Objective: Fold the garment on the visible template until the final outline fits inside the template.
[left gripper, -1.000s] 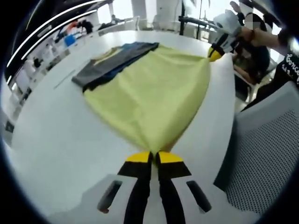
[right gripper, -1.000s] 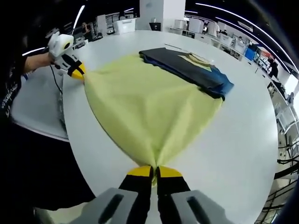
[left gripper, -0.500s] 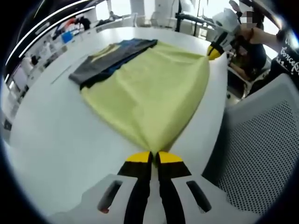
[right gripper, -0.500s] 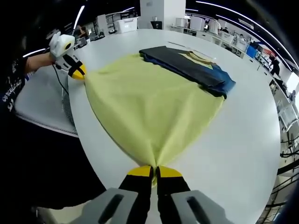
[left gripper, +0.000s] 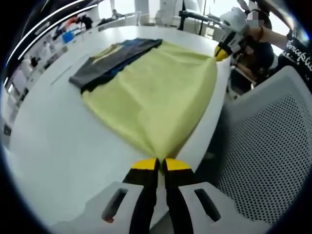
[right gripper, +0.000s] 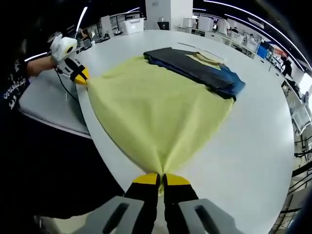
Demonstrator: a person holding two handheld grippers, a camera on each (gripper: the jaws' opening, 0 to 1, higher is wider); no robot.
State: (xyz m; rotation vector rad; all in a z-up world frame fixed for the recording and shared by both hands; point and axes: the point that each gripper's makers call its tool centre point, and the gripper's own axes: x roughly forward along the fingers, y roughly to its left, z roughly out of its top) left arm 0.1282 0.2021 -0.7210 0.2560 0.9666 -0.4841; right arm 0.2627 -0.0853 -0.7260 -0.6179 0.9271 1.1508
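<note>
A pale yellow garment point(left gripper: 156, 95) point(right gripper: 156, 107) lies spread over the near part of a round white table point(left gripper: 58, 141) point(right gripper: 253, 146). My left gripper point(left gripper: 161, 163) is shut on one corner of it at the table's edge. My right gripper point(right gripper: 161, 178) is shut on the opposite near corner. Each gripper also appears in the other's view, held by a hand: the right gripper point(left gripper: 223, 52) at the upper right of the left gripper view, the left gripper point(right gripper: 80, 75) at the upper left of the right gripper view. The cloth is stretched taut between them.
A stack of folded dark grey, blue and yellow clothes point(left gripper: 114, 61) point(right gripper: 197, 68) lies at the garment's far edge. A grey mesh chair point(left gripper: 268, 151) point(right gripper: 46, 105) stands beside the table's near edge. Shelves and desks fill the room behind.
Both grippers have drawn back toward the table's edge with the yellow garment's corners, and the chair now takes up more of the left gripper view. The grips are unchanged.
</note>
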